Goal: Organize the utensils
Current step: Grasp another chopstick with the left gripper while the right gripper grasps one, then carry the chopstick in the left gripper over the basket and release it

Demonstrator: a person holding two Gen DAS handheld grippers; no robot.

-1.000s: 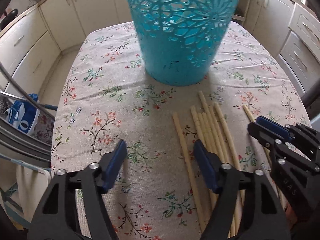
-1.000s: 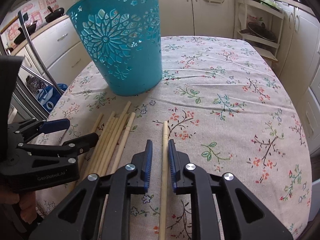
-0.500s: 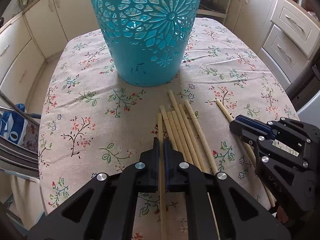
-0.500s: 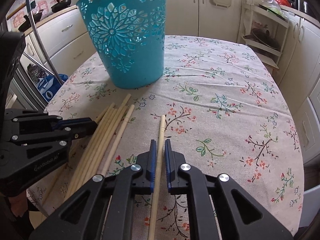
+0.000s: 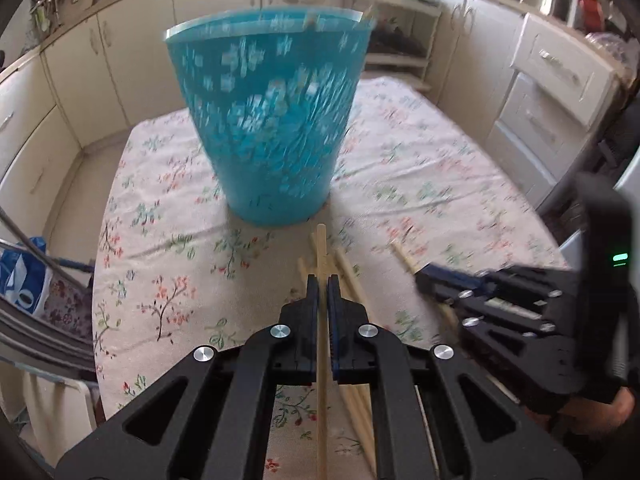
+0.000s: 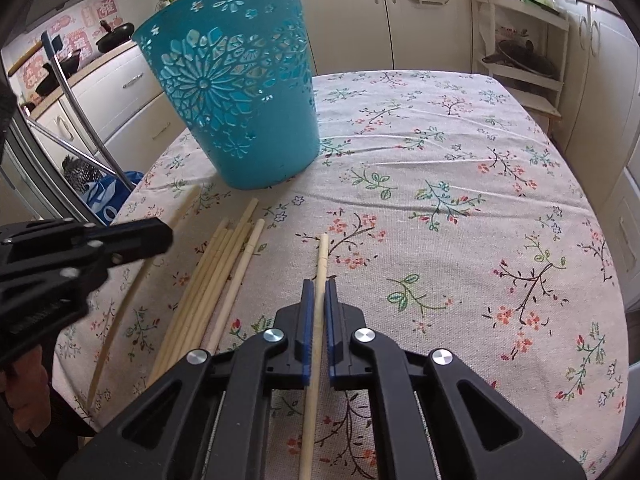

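A teal cut-out bin [image 5: 268, 120] stands upright on the floral tablecloth [image 5: 420, 184]; it also shows in the right wrist view [image 6: 240, 92]. My left gripper [image 5: 322, 280] is shut on a wooden chopstick [image 5: 321, 248] and holds it above the cloth, pointing at the bin. My right gripper [image 6: 318, 284] is shut on another chopstick [image 6: 321, 256]. Several loose chopsticks [image 6: 216, 276] lie in a bundle on the cloth left of the right gripper, and one [image 6: 132, 288] lies apart further left. The right gripper [image 5: 424, 278] shows at the right of the left wrist view.
Cream kitchen cabinets [image 6: 432, 20] ring the table. A white shelf rack [image 6: 524, 52] stands at the back right. A metal rack and a blue bag [image 6: 104, 196] sit off the table's left edge. The table's edges [image 6: 616, 288] are near on both sides.
My left gripper closed on a chopstick and lifted it away from the bundle, now further from the bin. My right gripper closed tighter on its chopstick and raised it slightly.
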